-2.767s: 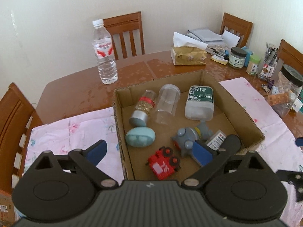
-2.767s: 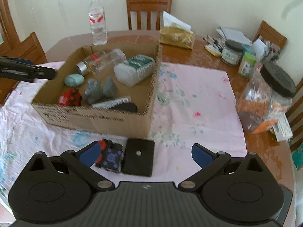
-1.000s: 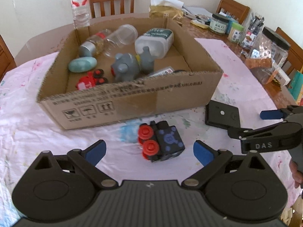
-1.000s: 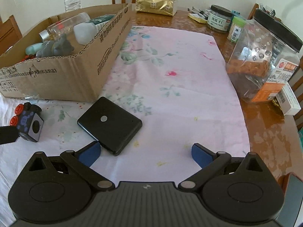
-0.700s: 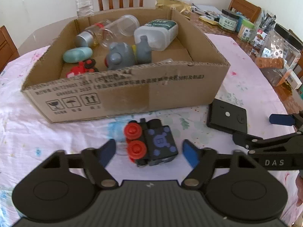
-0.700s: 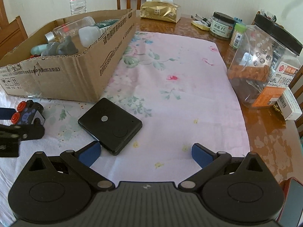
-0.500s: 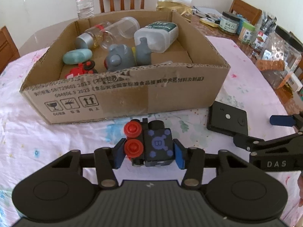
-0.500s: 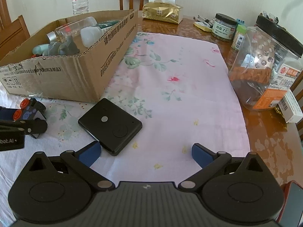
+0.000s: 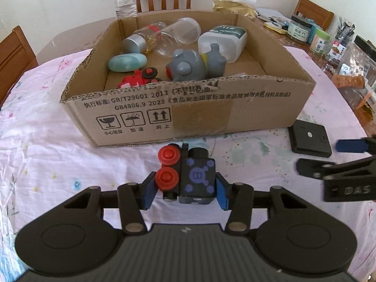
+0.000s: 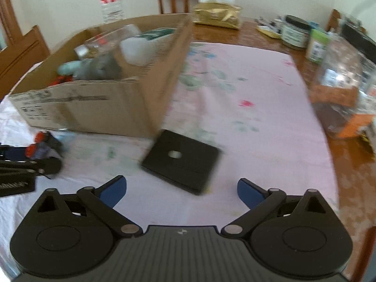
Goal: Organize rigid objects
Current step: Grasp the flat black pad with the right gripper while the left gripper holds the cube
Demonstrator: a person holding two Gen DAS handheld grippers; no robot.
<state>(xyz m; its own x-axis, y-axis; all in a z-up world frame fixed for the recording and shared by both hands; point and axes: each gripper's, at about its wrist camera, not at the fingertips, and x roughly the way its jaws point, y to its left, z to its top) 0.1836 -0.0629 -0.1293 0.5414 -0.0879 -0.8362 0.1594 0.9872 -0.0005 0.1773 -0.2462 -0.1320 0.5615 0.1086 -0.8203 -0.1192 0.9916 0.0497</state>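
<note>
My left gripper (image 9: pixel 185 193) is shut on a black toy train with red wheels (image 9: pixel 188 176), just in front of the cardboard box (image 9: pixel 188 108). The train also shows in the right wrist view (image 10: pixel 41 148), blurred. The box holds a grey toy (image 9: pixel 192 64), a red toy (image 9: pixel 138 78), a teal case (image 9: pixel 127 62), bottles and a white medical container (image 9: pixel 223 41). My right gripper (image 10: pixel 182 191) is open and empty, just short of a flat black square device (image 10: pixel 181 159) that lies on the cloth by the box corner; the device also shows in the left wrist view (image 9: pixel 309 137).
A pink floral cloth (image 10: pixel 246 98) covers the wooden table. A large clear jar (image 10: pixel 345 75), small jars (image 10: pixel 295 30), a tissue pack (image 10: pixel 216 15) and a water bottle (image 10: pixel 111 2) stand at the back and right. Wooden chairs surround the table.
My left gripper came down in front of the box, closed on the toy train and now holds it. My right gripper has shifted left, so the black device is centred between its open fingers.
</note>
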